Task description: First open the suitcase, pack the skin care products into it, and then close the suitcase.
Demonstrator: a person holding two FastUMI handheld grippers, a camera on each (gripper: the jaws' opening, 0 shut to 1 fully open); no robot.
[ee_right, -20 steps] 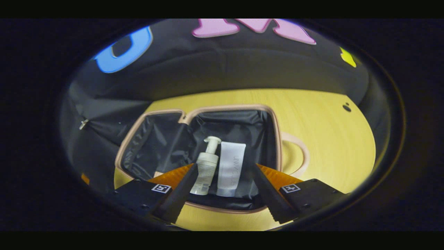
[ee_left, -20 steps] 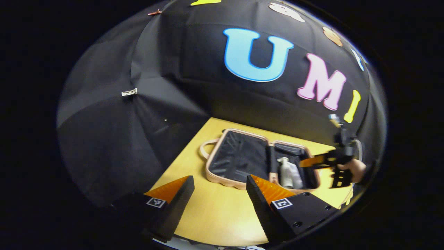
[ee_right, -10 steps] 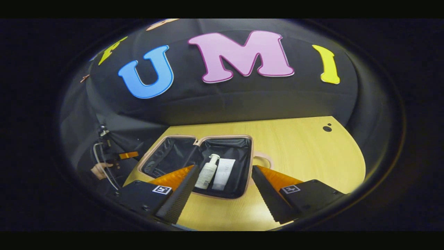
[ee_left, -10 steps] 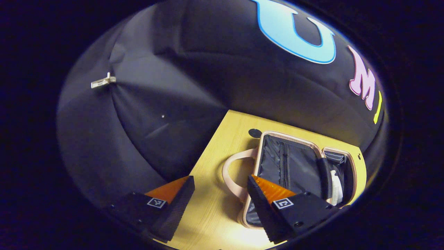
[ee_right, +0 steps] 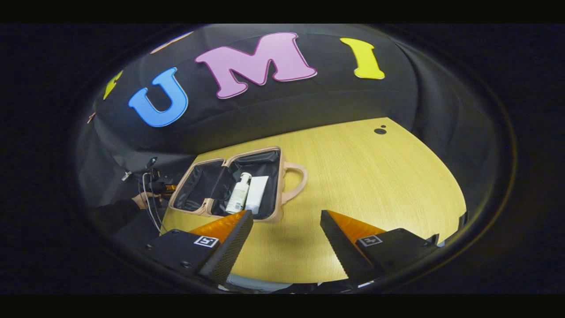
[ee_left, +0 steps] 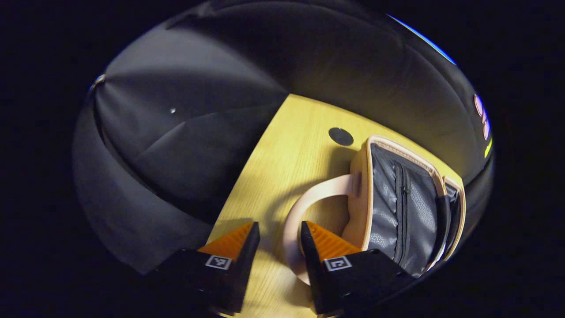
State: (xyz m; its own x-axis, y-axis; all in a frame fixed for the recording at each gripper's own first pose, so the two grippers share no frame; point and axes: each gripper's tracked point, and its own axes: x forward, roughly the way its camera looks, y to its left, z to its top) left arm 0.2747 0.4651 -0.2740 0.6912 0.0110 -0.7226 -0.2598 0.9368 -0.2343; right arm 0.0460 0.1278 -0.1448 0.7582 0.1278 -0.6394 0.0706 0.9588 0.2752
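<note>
On my left, the left hand-held gripper (ee_left: 279,247) sits low over the yellow wooden tabletop (ee_left: 287,150), its fingers a narrow gap apart, with the looped pink handle (ee_left: 309,207) of the open pink hard-shell suitcase (ee_left: 399,198) curving just past its right finger (ee_left: 322,240); I cannot tell whether that finger touches the loop. From the right gripper view I see that same gripper (ee_right: 165,189) far off at the suitcase's left end, held by a hand (ee_right: 143,201). The suitcase (ee_right: 229,185) lies flat and open on the left part of the tabletop (ee_right: 375,176), with a white pump bottle (ee_right: 238,194) and a white squeeze tube (ee_right: 257,199) side by side in its right half. On my right, the right hand-held gripper (ee_right: 287,238) hovers near the front edge, fingers spread wide, holding nothing.
</note>
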